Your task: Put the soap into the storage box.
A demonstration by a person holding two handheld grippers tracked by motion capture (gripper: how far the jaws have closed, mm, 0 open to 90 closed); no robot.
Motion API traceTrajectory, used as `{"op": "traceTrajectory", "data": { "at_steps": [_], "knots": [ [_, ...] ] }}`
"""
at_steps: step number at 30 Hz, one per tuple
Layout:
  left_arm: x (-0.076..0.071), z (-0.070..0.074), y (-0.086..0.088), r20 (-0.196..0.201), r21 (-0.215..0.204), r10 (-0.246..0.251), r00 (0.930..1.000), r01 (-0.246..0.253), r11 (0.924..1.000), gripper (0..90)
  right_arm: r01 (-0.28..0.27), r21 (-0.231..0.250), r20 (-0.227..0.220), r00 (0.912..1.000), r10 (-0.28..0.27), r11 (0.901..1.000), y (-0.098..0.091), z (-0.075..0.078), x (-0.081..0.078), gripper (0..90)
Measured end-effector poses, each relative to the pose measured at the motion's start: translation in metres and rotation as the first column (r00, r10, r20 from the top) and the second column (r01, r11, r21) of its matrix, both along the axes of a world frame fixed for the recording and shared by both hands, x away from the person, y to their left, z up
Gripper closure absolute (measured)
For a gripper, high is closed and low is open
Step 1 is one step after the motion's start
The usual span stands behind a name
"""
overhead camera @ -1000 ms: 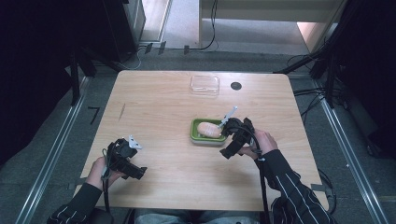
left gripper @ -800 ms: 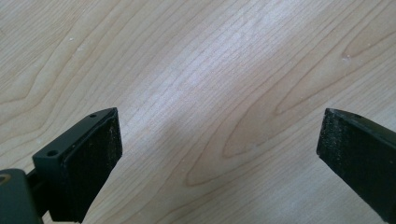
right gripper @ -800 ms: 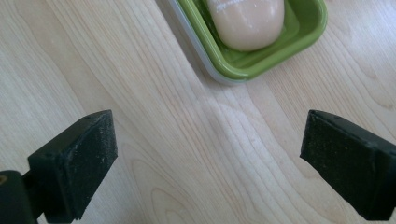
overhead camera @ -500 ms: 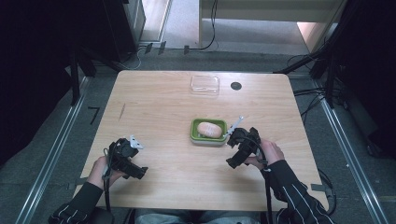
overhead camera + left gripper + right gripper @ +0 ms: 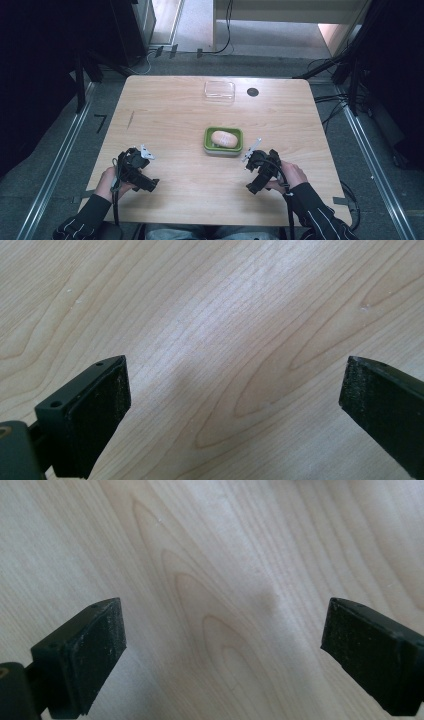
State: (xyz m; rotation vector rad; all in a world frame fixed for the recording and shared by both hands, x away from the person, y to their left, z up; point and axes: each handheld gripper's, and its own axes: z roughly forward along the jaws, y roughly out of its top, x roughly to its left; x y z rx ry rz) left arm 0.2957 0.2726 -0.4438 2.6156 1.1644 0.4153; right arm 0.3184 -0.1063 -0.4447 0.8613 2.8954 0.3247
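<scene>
Bread roll (image 5: 224, 138), pale, smooth and oval, lies in the green tray (image 5: 223, 149) at mid-tabletop, its long axis running left to right. It sits just ahead and to the left of the right tongs (image 5: 248, 159), which are far nearer than the left tongs (image 5: 145, 152); the left ones rest well apart near the front edge. Both tongs stand spread, with bare wood grain (image 5: 225, 605) between their black, rough-padded jaws. A clear lid (image 5: 219, 90) lies near the far edge.

Clear lidded box (image 5: 219, 91) and black disc (image 5: 252, 92) at table's (image 5: 165, 120) far edge
</scene>
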Motion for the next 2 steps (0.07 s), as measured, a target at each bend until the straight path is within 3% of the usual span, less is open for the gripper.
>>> {"op": "traceTrajectory", "data": {
  "at_steps": [2],
  "knots": [
    [0.0001, 0.0003, -0.0003, 0.001, 0.001, 0.000, 1.0000, 0.000, 1.0000, 0.6, -0.011, 0.002, -0.012, 0.9999, 0.011, 0.9999, 0.0003, -0.0012, -0.0003, 5.6]
  ]
}}
